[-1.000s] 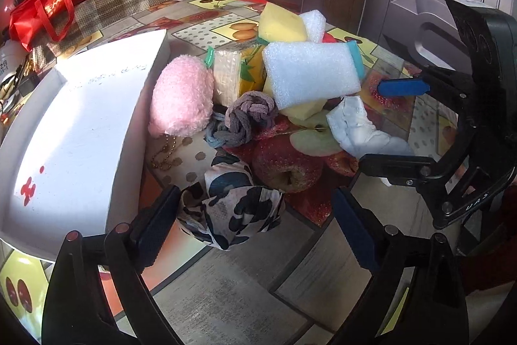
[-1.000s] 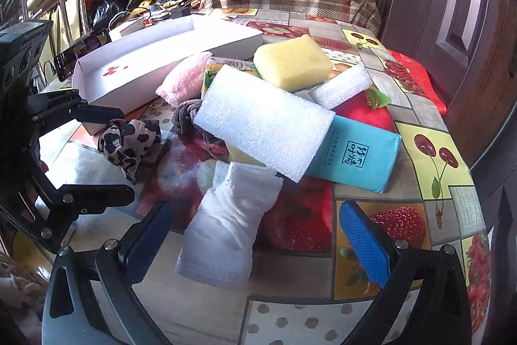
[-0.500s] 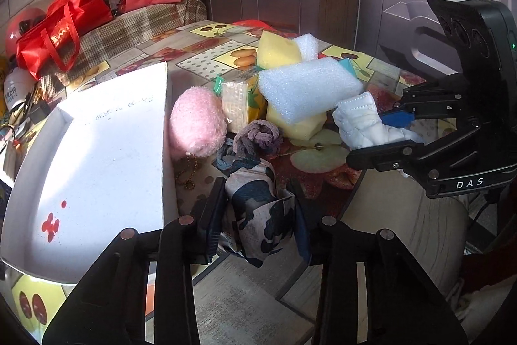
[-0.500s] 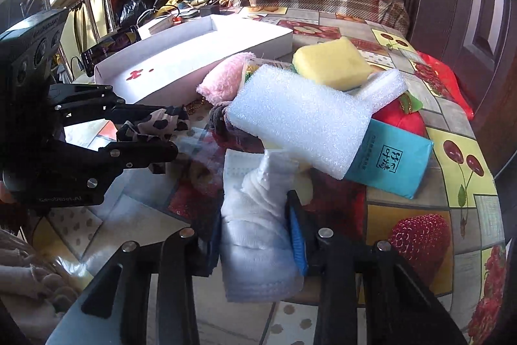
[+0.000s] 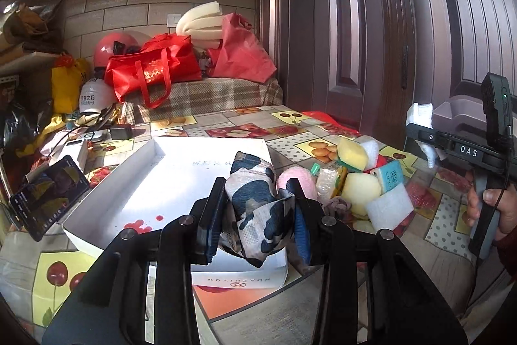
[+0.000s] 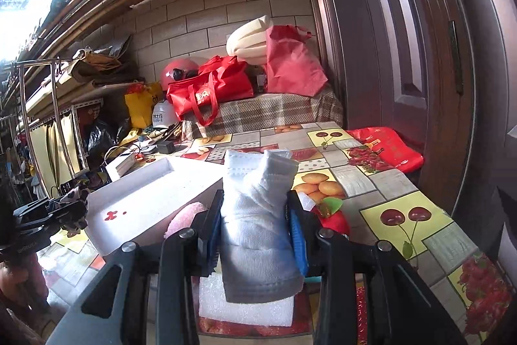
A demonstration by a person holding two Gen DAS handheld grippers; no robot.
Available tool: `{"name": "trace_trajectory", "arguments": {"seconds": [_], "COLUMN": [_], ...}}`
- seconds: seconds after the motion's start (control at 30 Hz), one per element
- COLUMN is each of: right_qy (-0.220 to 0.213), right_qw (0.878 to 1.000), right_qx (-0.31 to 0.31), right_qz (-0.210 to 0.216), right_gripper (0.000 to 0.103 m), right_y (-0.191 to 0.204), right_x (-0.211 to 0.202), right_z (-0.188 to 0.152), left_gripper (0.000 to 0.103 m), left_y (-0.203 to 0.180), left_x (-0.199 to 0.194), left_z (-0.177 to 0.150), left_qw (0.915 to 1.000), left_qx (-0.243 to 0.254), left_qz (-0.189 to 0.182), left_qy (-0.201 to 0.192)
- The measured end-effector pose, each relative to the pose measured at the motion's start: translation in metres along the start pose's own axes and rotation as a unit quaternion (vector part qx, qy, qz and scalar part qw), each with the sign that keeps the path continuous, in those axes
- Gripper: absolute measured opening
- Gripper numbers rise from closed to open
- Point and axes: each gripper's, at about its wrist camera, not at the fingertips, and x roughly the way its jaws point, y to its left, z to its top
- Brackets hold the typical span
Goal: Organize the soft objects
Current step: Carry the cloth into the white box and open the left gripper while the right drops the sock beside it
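My left gripper (image 5: 257, 215) is shut on a cow-print cloth bundle (image 5: 255, 199) and holds it up over the near edge of the white box (image 5: 174, 183). My right gripper (image 6: 255, 225) is shut on a folded white cloth (image 6: 258, 215) and holds it above the table, right of the box (image 6: 145, 202). The pile of soft things lies right of the box: a pink fluffy pad (image 5: 300, 180), yellow sponges (image 5: 352, 151), white foam (image 5: 389, 207), a teal packet (image 5: 392, 175). The right gripper with the white cloth also shows in the left wrist view (image 5: 423, 131).
A phone (image 5: 48, 193) leans at the left of the box. Red bags (image 5: 152, 70) and a pink helmet (image 5: 113, 49) sit on a plaid-covered bench behind the table. A dark door (image 5: 355, 21) stands to the right. White foam (image 6: 245, 303) lies under my right gripper.
Both grippers closed on their cloths and lifted them off the table. The left one carried the cow-print bundle up over the box's near edge; the right one raised the white cloth.
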Motion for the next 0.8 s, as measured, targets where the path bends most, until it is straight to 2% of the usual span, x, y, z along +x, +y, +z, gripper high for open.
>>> {"name": "trace_trajectory", "arguments": {"seconds": [0.13,0.27,0.57,0.8], "right_qy": [0.004,0.0,0.004,0.011], "right_qw": [1.0,1.0,1.0,0.998], "right_qx": [0.016,0.014,0.008,-0.019], "right_qz": [0.002,0.009,0.025,0.052], "right_gripper": [0.036,0.036,0.036,0.036], "right_y": [0.0,0.003,0.013,0.036], "right_x": [0.009,0.008,0.011,0.019], "right_z": [-0.006,-0.009,-0.01,-0.01], "left_gripper": [0.037,0.037,0.037,0.037], "left_y": [0.033,0.052,0.062,0.073], "left_x": [-0.003,-0.003,0.001,0.022], "left_z": [-0.004,-0.009,-0.014,-0.013], "left_qw": [0.9973,0.9938,0.9923,0.9914], "left_qx": [-0.036,-0.055,-0.059,-0.059], "left_qz": [0.064,0.097,0.108,0.113], "left_qy": [-0.001,0.002,0.008,0.031]}}
